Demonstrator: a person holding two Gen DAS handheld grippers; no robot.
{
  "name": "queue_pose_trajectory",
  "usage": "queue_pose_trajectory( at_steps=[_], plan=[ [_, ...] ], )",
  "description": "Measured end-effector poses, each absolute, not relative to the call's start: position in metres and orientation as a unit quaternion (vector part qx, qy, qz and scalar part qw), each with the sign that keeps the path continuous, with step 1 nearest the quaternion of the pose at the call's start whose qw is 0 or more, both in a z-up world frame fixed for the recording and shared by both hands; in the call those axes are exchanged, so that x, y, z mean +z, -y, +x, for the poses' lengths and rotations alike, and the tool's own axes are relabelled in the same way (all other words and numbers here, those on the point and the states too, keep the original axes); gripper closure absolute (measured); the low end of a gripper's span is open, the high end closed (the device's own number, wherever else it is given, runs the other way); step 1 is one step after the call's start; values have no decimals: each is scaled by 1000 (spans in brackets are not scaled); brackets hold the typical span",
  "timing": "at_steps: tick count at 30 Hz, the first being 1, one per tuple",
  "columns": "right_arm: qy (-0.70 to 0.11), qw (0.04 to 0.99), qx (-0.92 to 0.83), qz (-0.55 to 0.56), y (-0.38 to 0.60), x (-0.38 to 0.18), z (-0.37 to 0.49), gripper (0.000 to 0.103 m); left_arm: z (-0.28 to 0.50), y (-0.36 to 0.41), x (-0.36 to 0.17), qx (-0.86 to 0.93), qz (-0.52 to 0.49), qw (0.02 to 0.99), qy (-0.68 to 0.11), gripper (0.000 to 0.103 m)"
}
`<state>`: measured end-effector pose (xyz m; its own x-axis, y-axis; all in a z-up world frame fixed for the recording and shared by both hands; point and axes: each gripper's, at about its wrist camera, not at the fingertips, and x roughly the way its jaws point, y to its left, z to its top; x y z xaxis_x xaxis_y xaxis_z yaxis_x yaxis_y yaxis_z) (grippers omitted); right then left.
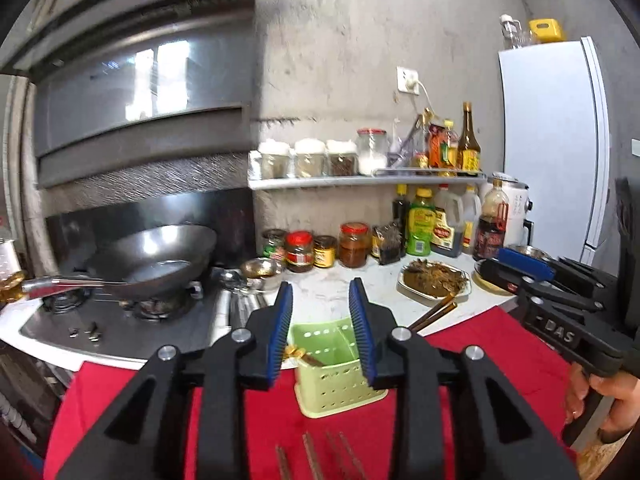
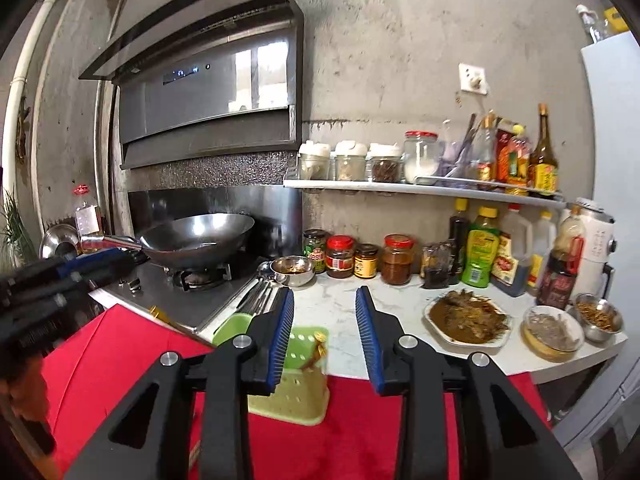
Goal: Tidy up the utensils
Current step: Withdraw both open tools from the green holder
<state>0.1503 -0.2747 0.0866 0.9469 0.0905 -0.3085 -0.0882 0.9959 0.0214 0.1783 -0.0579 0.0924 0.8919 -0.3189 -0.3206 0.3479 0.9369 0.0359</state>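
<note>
- The left gripper [image 1: 321,312] stands with its blue-padded jaws parted and nothing between the pads; past the gap sits the green utensil holder [image 1: 338,364], close in front.
- The right gripper [image 2: 325,320] is likewise parted and empty — the same green holder [image 2: 292,376] shows behind its left pad, partly hidden by it.
- The holder rests on a red cloth [image 1: 472,360], just at the edge of the white counter [image 2: 340,304]. A brown stick with a gold tip [image 2: 316,350] leans inside it.
- Only the left wrist view shows loose chopsticks [image 1: 312,456] lying on the cloth near the camera, and another brown pair [image 1: 434,312] lying where cloth meets counter, right of the holder.
- Only the left wrist view shows the right gripper from outside [image 1: 520,268], with a hand [image 1: 600,400] on its handle at the right edge.
- The right wrist view in turn catches the left gripper [image 2: 94,262] at its left edge, blurred.
- Only the right wrist view shows metal utensils [image 2: 260,292] lying between the hob and the counter clearly; in the other they are half hidden and smeared.
- Both views show a wok [image 2: 196,236] on the burner, a row of jars [image 2: 360,258] by the wall, and a plate of brown food [image 2: 468,316] — the right wrist view adds two small bowls [image 2: 598,314] beyond it.
</note>
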Motion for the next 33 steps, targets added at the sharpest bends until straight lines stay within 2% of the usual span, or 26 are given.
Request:
queue_pose_trajectory(
  at_steps=[5, 13, 21, 31, 33],
  plan=[
    [-167, 985, 50, 6, 275, 73, 99, 69, 135, 36, 79, -119, 56, 977, -170, 68],
    [-210, 975, 72, -1, 250, 11, 36, 69, 85, -2, -5, -77, 51, 962, -258, 68],
    [-276, 956, 97, 7, 218, -61, 13, 69, 53, -40, -82, -38, 31, 944, -325, 68],
    [-335, 933, 129, 5, 175, -108, 17, 70, 44, -62, -111, -32, 8, 932, -362, 68],
    [-345, 929, 133, 5, 169, -112, 21, 78, 45, -63, -111, -35, 7, 931, -365, 68]
  ],
)
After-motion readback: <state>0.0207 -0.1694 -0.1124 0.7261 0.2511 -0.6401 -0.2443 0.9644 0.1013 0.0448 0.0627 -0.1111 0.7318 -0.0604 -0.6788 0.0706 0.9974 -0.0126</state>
